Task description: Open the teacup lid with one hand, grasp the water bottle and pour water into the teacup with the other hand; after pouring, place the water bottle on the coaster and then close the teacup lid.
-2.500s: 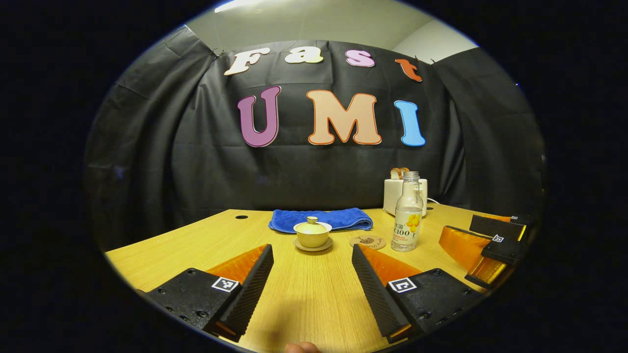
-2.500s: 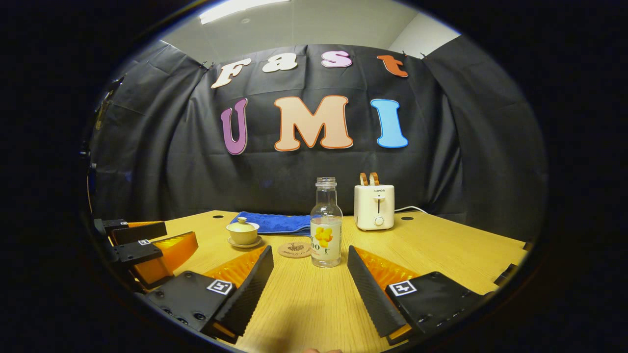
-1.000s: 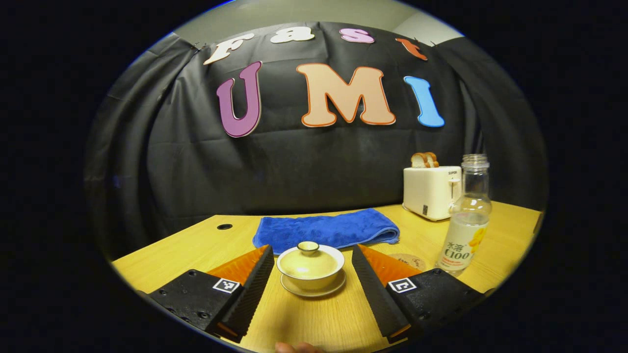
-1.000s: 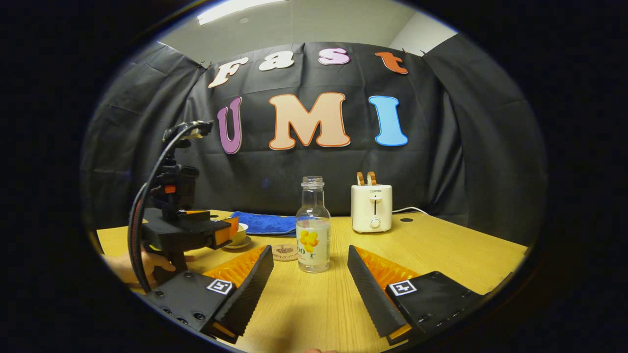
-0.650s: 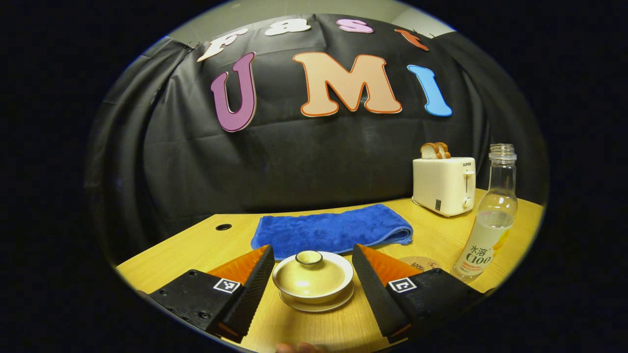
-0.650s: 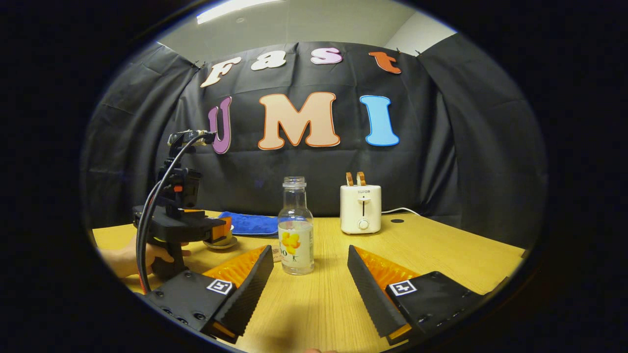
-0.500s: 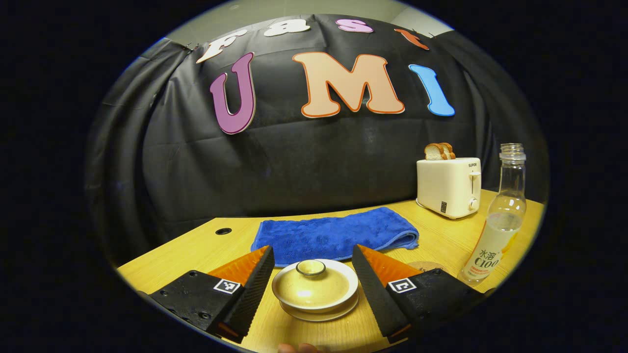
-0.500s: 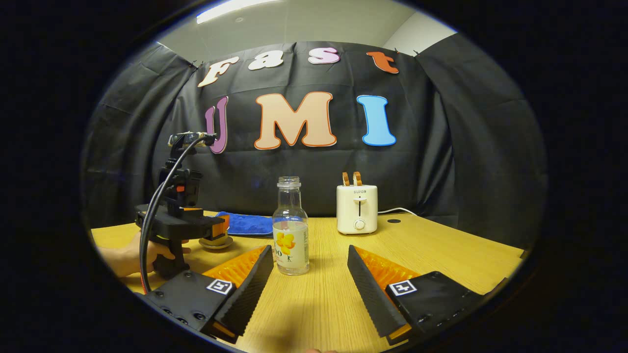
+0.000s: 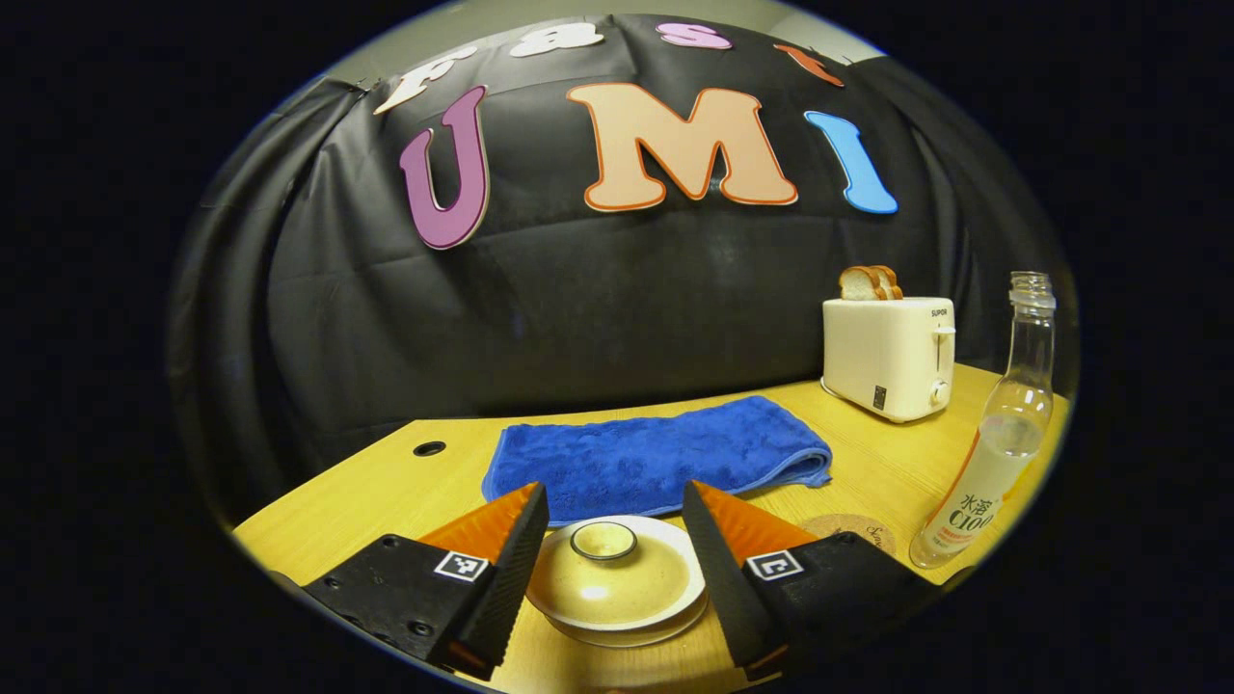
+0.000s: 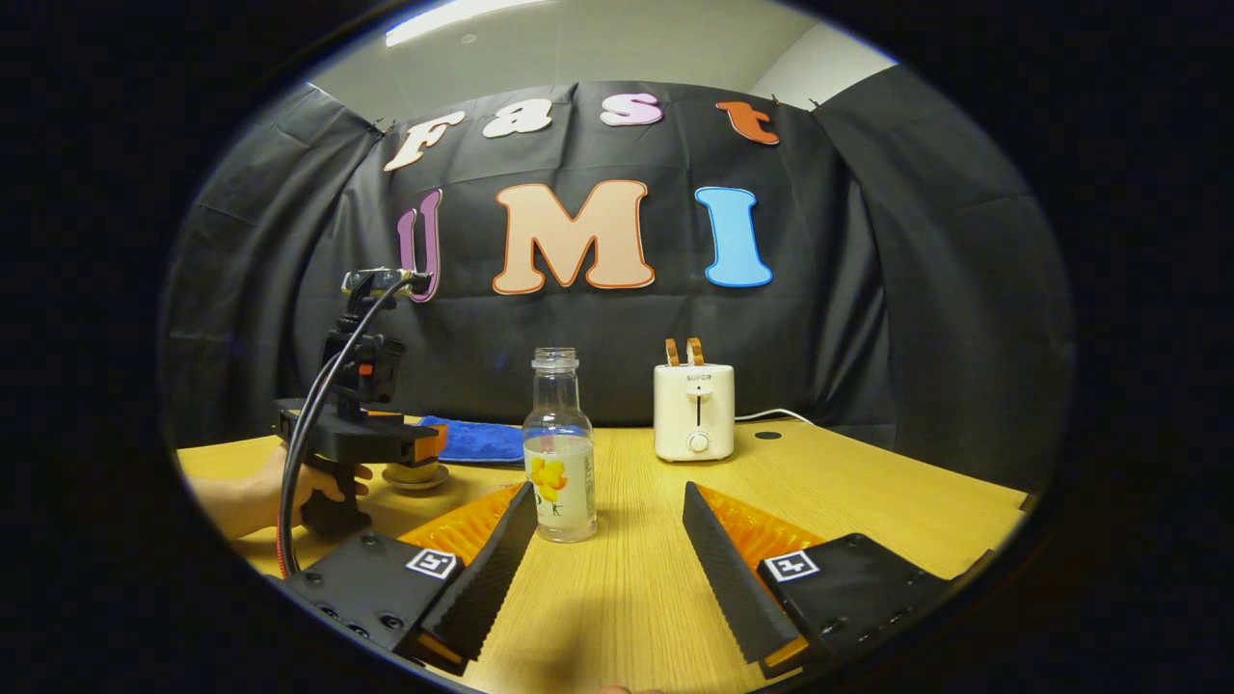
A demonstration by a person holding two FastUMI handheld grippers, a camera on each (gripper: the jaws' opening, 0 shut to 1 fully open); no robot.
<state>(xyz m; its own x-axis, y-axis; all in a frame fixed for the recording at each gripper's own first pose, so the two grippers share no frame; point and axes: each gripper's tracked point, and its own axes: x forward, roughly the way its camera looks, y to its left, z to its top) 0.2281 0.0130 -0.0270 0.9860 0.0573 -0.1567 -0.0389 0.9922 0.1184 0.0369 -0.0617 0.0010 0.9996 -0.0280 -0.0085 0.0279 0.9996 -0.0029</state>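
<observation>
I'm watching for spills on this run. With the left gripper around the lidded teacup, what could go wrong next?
1. The left gripper straddles the whole teacup lid, not its knob; closing may lift or drag the cup too.
2. The uncapped water bottle stands close to the right gripper's left finger; a bump could tip it.

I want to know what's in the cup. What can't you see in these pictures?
- Inside of the teacup: left gripper view, its lid covers it.
- Coaster: left gripper view, partly behind the left hand-held gripper.
- Teacup: right gripper view, mostly behind that hand-held gripper.
- Water bottle base: right gripper view, partly behind the right hand-held gripper.
</observation>
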